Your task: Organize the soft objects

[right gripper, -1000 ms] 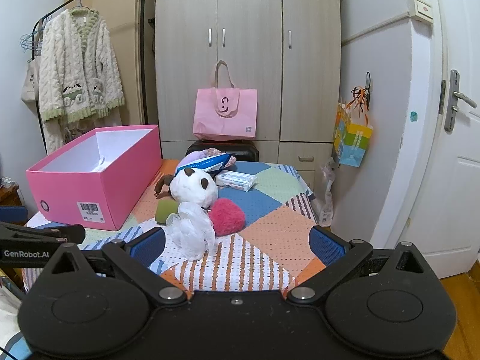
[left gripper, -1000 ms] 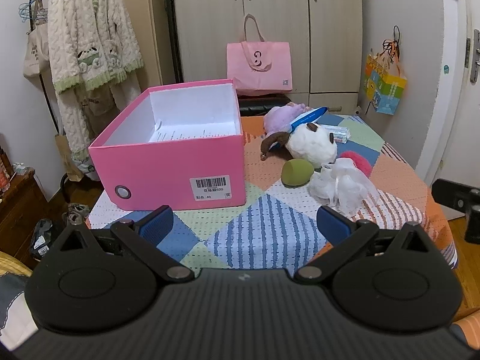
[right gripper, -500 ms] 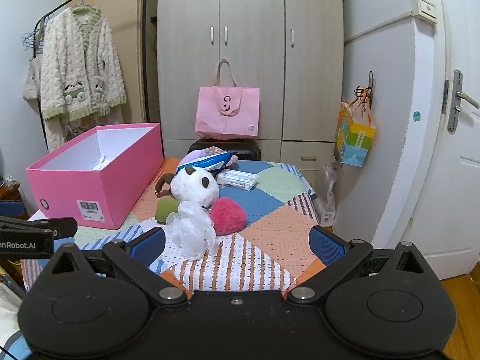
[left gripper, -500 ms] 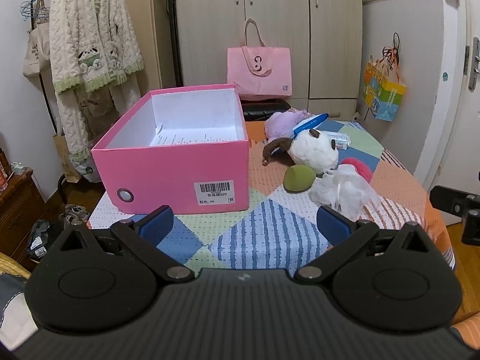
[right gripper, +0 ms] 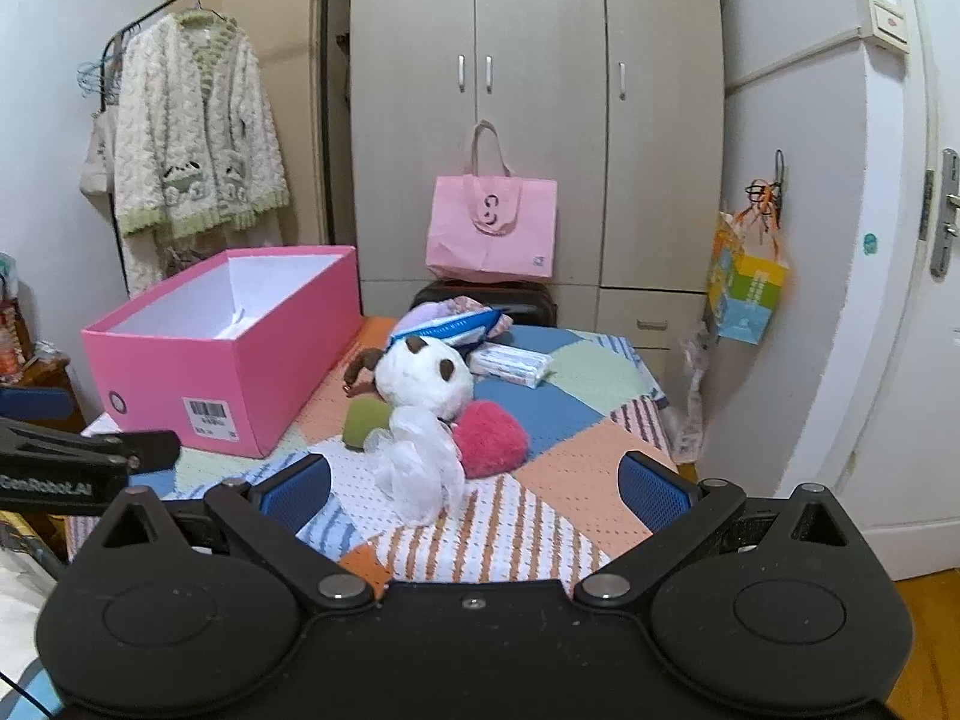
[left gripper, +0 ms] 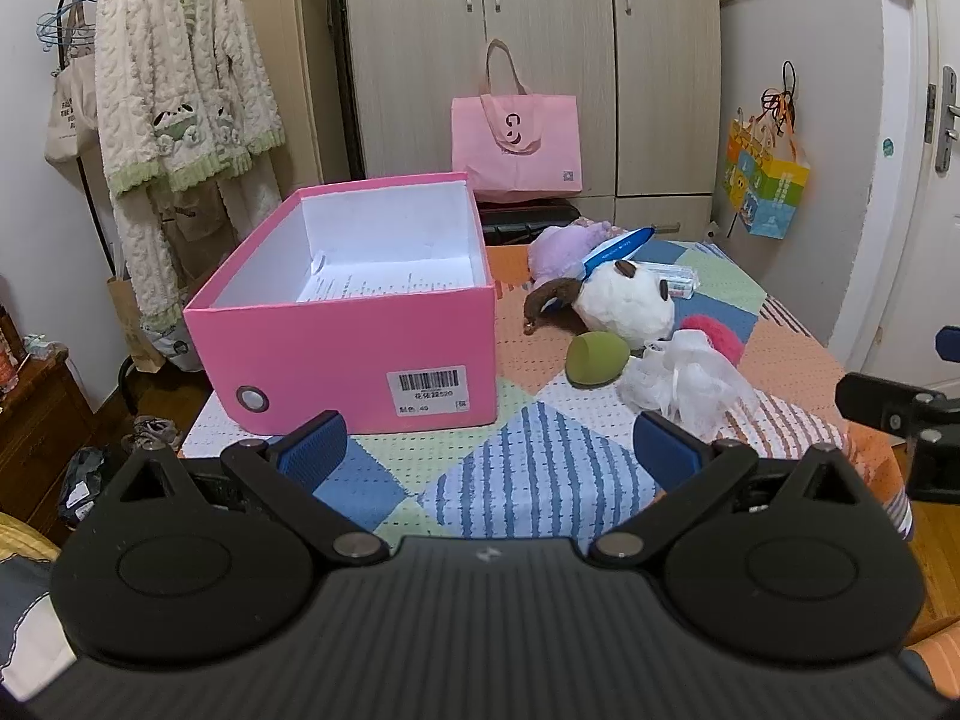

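An open pink box point(left gripper: 360, 324) point(right gripper: 240, 372) stands on the left of the patchwork table, with only a paper sheet inside. To its right lie a white plush with brown ears point(left gripper: 624, 300) point(right gripper: 426, 378), a green sponge point(left gripper: 597, 357) point(right gripper: 363, 423), a white mesh puff point(left gripper: 684, 384) point(right gripper: 420, 468), a pink fluffy ball point(left gripper: 717, 336) point(right gripper: 489, 438) and a purple plush point(left gripper: 564, 249) point(right gripper: 432, 315). My left gripper point(left gripper: 489, 450) is open and empty over the table's near edge. My right gripper point(right gripper: 474, 489) is open and empty, just short of the mesh puff.
A blue-white packet point(left gripper: 618, 246) lies on the purple plush and a tissue pack point(right gripper: 510, 363) behind the white plush. A pink tote point(left gripper: 516, 144) stands behind the table by the wardrobe. A clothes rack point(left gripper: 168, 90) is at left, a door point(right gripper: 924, 300) at right.
Both grippers have drawn slightly back and up from the table; the view of the box and toys has shifted a little. Nothing was picked up.
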{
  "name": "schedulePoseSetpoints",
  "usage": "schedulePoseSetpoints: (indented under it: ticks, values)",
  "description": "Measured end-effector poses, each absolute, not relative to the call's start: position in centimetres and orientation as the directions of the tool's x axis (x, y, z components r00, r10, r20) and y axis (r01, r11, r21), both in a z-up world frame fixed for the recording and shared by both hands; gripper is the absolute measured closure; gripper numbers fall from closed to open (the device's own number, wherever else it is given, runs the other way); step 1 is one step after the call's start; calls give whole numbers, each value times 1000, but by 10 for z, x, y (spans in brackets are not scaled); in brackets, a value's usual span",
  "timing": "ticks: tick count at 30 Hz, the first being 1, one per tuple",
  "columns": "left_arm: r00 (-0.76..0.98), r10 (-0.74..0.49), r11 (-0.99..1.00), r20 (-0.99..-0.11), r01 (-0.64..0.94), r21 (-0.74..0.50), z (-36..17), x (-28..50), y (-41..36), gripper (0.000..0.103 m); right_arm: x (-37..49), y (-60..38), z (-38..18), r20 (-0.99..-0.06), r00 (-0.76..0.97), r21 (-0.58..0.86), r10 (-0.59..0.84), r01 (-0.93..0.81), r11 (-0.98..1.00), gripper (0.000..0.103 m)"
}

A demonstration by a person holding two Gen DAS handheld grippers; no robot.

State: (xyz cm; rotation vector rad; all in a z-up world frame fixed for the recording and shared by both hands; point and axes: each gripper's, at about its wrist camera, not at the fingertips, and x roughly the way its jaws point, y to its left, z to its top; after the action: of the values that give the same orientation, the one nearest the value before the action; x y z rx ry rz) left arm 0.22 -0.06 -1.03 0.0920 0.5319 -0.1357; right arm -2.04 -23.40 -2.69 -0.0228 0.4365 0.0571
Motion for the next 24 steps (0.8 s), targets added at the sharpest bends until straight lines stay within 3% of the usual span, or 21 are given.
schedulePoseSetpoints:
  ticks: [9,18,24]
  values:
    - [891,-185,978,-416,208,11,-19,8,-13,0,-10,-266,-34,-261,950,90,169,-151,985,0]
    - [860,-318,943,-398,328,-45,-40,40,-47,1,39,-298,-46,-313,923,159,224,-182,970,1]
    - [827,-412,901,-383,432,-36,-62,62,-71,4,78,-307,-62,-365,892,175,267,-216,960,15]
